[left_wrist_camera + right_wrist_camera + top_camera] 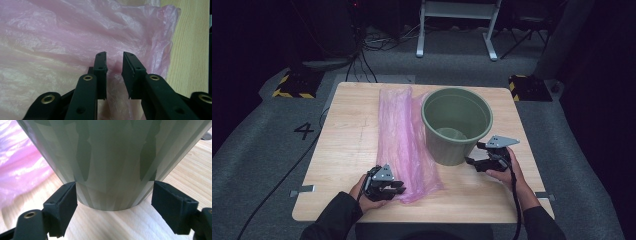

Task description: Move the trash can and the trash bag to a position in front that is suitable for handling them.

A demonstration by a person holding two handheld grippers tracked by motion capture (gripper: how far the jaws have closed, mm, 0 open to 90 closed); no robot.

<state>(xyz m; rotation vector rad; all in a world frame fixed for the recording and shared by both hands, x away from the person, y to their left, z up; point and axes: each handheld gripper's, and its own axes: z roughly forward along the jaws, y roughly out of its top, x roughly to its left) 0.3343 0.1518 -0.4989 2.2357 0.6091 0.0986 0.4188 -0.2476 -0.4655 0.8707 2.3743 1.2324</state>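
**Pink bag and green bucket on the wooden table**

The wooden table (347, 150) filled the middle of the high view, pale and bare along its left side. On it, right of centre, stood an upright green plastic bucket (456, 125), its mouth open to the camera. Just left of the bucket, and touching its side, a thin pink plastic bag (404, 142) lay flat in a long crumpled strip running from the upper centre down to the lower centre of the frame.

At the bag's lower end, the left gripper (393, 189) sat low on the table; in the left gripper view its jaws stood narrowly apart over the pink film, with a fold of it in the gap, not yet pinched. At the lower right of the bucket, the right gripper (476, 154) was spread wide, its jaws flanking the bucket's base with a clear gap on the right.
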